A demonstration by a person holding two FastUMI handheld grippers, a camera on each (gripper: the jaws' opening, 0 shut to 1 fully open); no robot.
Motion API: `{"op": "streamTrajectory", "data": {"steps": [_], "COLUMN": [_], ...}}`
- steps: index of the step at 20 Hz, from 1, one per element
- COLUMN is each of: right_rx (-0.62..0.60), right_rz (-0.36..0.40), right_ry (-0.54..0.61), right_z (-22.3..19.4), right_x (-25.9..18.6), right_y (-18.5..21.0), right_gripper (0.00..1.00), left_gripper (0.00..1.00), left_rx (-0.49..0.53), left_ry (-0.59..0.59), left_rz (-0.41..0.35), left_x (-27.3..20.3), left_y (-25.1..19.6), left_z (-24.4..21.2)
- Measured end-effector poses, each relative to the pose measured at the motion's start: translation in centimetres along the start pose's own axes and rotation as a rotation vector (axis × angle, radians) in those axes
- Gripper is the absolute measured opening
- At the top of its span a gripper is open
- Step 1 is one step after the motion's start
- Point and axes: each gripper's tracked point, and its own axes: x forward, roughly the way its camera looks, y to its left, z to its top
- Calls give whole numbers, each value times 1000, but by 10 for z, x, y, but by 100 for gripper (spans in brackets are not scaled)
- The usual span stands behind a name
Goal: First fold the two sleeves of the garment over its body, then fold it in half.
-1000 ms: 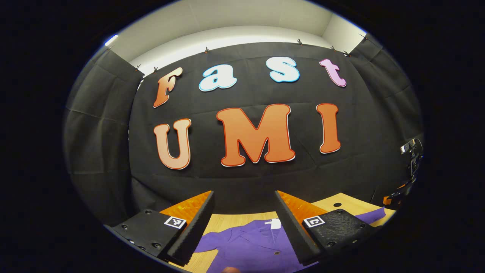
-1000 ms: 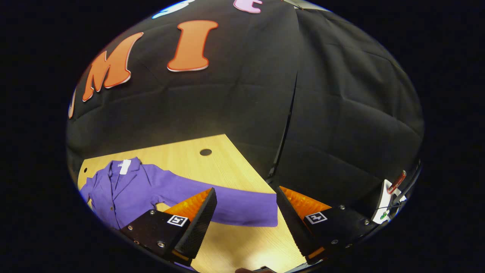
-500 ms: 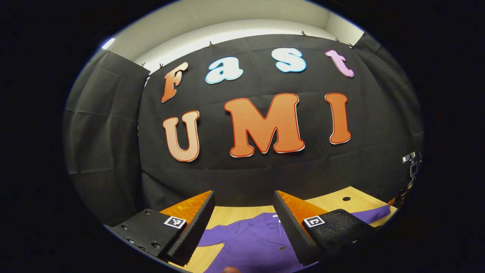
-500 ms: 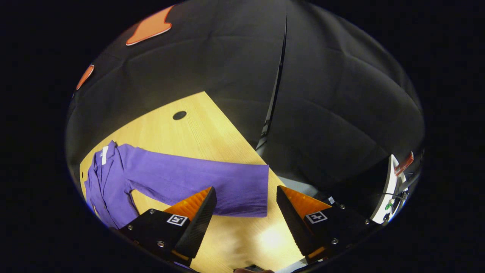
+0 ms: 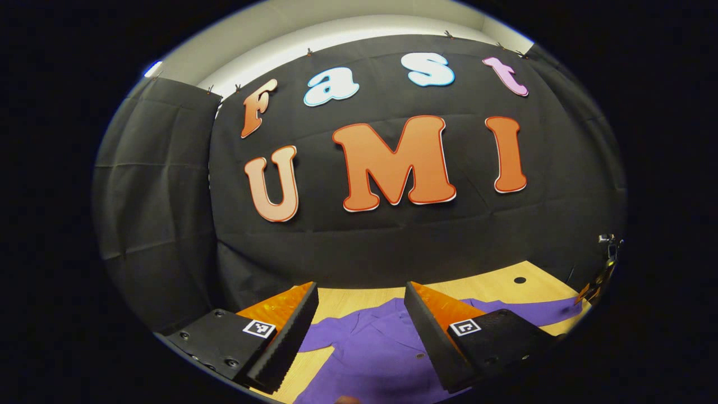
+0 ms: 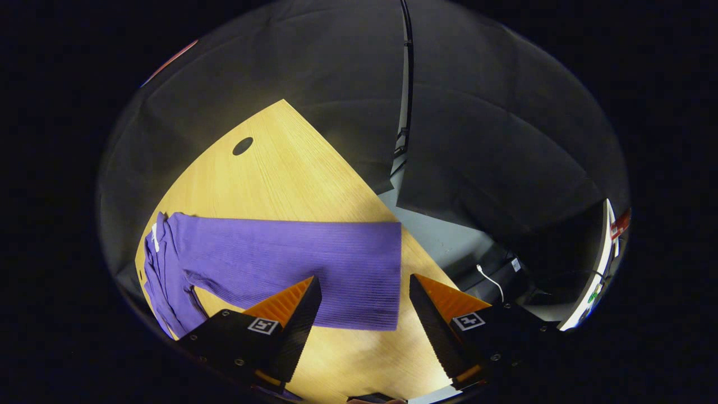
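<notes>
A purple garment (image 5: 370, 350) lies flat on the wooden table (image 5: 493, 287), with its collar toward the back wall. My left gripper (image 5: 362, 325) hangs open above the garment's chest, nothing between its fingers. In the right gripper view one long purple sleeve (image 6: 291, 258) stretches across the table (image 6: 291, 168) to a cuff (image 6: 387, 275) near the table's right edge. My right gripper (image 6: 364, 308) is open just above that cuff, which lies between and ahead of its fingers. The garment's body (image 6: 162, 269) is bunched at the far left of that view.
A round cable hole (image 6: 242, 146) is in the table's far corner. Beyond the table's right edge is grey floor (image 6: 443, 241) with a white cable (image 6: 491, 276). A stand with equipment (image 5: 603, 269) is at the right of the left gripper view.
My right gripper has tilted down and come closer over the sleeve's cuff. My left gripper has dipped slightly toward the garment. Both stay open.
</notes>
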Motion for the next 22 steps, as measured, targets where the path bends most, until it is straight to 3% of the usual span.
{"op": "streamTrajectory", "data": {"steps": [3,8,10,11,13,14,15,16,17,19,22], "right_rx": [-20,-68,-60,-61,-67,-64,-55,-29,5,56,33], "right_rz": [-15,-87,-97,-98,-89,-79,-70,-51,-19,22,61], "right_ry": [60,99,133,141,144,143,143,144,164,145,93], "right_z": [-3,-6,-13,-14,-13,-13,-12,-13,-16,-9,3], "right_x": [13,26,25,24,26,27,26,26,24,17,-4], "right_y": [1,-3,-2,1,8,10,12,14,20,26,40], "right_gripper": [96,96,90,83,54,63,36,25,10,5,4], "left_gripper": [100,96,96,96,100,100,100,97,100,96,97], "left_rx": [6,18,15,15,19,20,20,19,20,20,1], "left_ry": [27,46,63,72,86,89,89,84,82,82,85], "left_rz": [9,26,36,37,42,43,44,42,40,35,19], "left_x": [-1,-7,-9,-10,-9,-9,-11,-11,-12,-9,-2], "left_y": [-4,-4,-4,-4,-4,-4,-2,-1,0,6,15], "left_z": [-9,-15,-20,-21,-27,-29,-29,-28,-29,-30,-32]}}
